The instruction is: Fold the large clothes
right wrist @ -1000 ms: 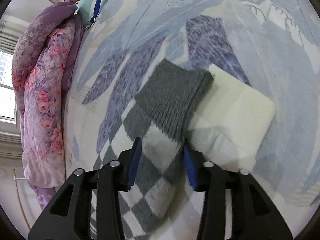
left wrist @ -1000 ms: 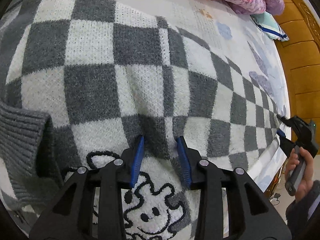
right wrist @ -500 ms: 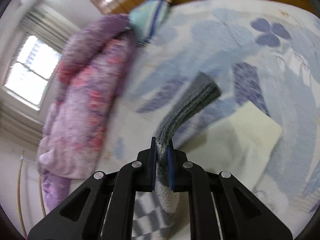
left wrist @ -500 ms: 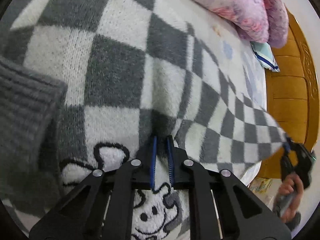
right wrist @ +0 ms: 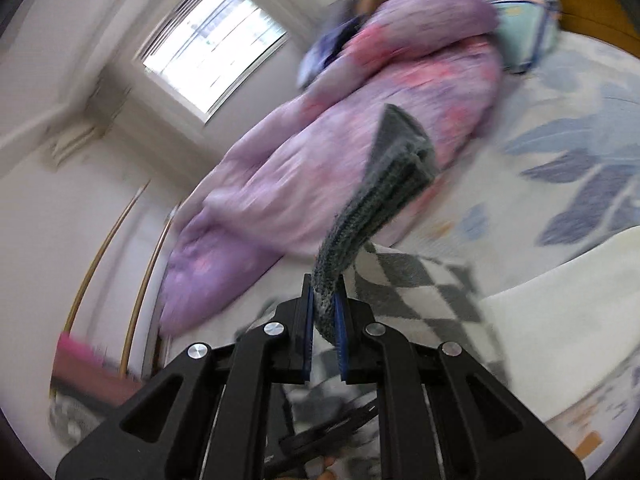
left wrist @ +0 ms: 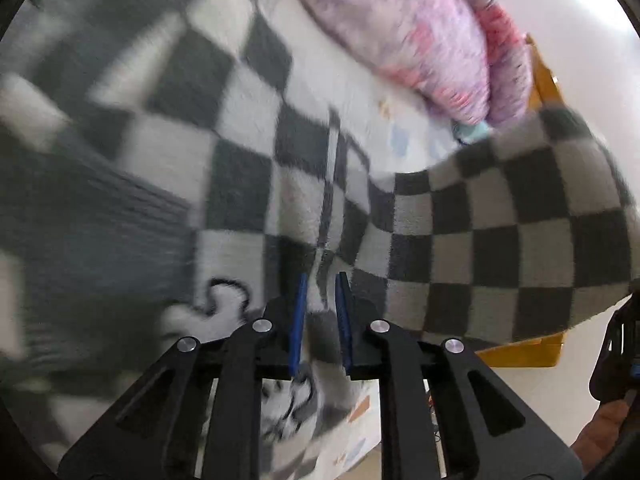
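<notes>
Item: checkered knit sweater (left wrist: 500,248), lifted part off bed (right wrist: 568,92). Soft, thick, limp, drapes heavy. Left tool (left wrist: 320,300) pinching body fold; right tool (right wrist: 324,308) pinching ribbed cuff (right wrist: 384,184). Best hold: seams, ribbing.

Count, both views:
- sweaters: 1, grey/white check (left wrist: 500,240)
- grippers: 2, left (left wrist: 320,300), right (right wrist: 324,308)
- quilts: 1, purple floral (right wrist: 320,152)
- pillows: 1, teal w/ blue stripe (right wrist: 524,32)
- bedsheets: 1, blue leaf print (right wrist: 580,152)
- windows: 1 (right wrist: 216,52)
- folded cream cloths: 1 (right wrist: 560,320)
- pink items at lower left: 1, blurred, can't ID (right wrist: 76,352)
</notes>
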